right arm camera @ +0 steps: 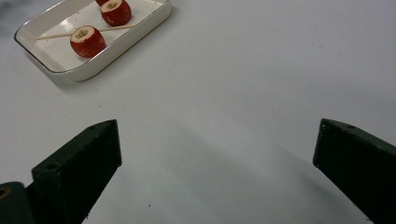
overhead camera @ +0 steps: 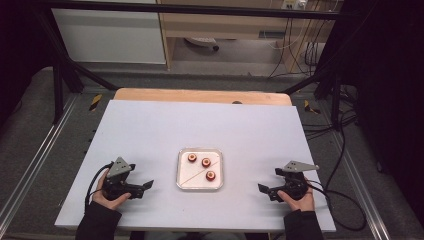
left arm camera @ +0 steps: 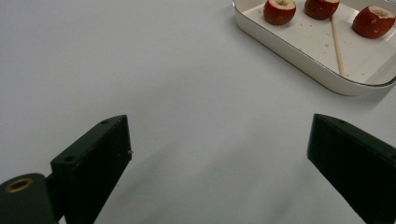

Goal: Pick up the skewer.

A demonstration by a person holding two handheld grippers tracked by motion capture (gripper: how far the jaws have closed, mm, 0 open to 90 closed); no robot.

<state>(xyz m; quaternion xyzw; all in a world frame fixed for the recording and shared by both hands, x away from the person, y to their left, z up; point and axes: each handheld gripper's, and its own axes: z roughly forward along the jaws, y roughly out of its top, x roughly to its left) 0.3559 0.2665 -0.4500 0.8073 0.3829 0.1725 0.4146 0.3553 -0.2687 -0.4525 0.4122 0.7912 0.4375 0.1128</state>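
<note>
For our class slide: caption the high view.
Two open tools flank a white tray holding three red fruits and a skewer.

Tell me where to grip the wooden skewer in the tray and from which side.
Grip the skewer at its bare near-left stretch, away from the three red fruits. Come from above, jaws across the stick: it lies flat on the tray floor, and the rim likely blocks a side approach.

red hollowed fruits [overhead camera: 205, 162]: 3 | skewer [overhead camera: 200, 172]: 1 | tray [overhead camera: 182, 170]: 1
</note>
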